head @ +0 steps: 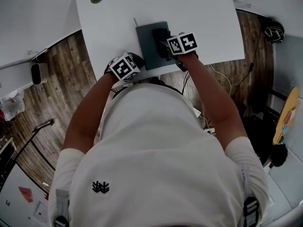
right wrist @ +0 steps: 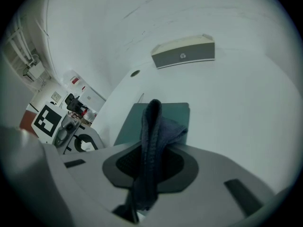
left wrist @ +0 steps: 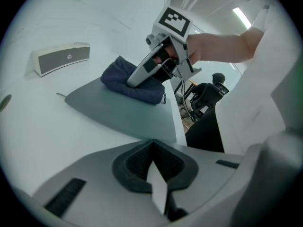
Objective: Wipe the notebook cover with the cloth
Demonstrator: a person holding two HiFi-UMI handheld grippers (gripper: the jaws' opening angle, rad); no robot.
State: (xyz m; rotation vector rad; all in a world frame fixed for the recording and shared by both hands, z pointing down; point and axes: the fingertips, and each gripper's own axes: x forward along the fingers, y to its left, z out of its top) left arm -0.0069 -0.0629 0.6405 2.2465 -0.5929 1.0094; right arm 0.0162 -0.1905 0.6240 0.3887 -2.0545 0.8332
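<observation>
Cloth [right wrist: 151,131] pinched by right gripper [right wrist: 150,169] atop notebook [right wrist: 129,123], speaker [right wrist: 184,56] beyond on table [right wrist: 246,108], left gripper [left wrist: 151,162] pressed together alongside

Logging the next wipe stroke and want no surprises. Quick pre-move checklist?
1. Cloth clamped in right claw: ok, shut on it.
2. Cloth touching notebook cover: ok, resting on it.
3. Notebook closed, flat on table: ok.
4. Left claw steadying notebook: not ok; shut, empty, off the notebook near the table edge.
5. Rest of cover free of objects: ok.
6. Dirt remaining on cover: cannot tell.
</observation>
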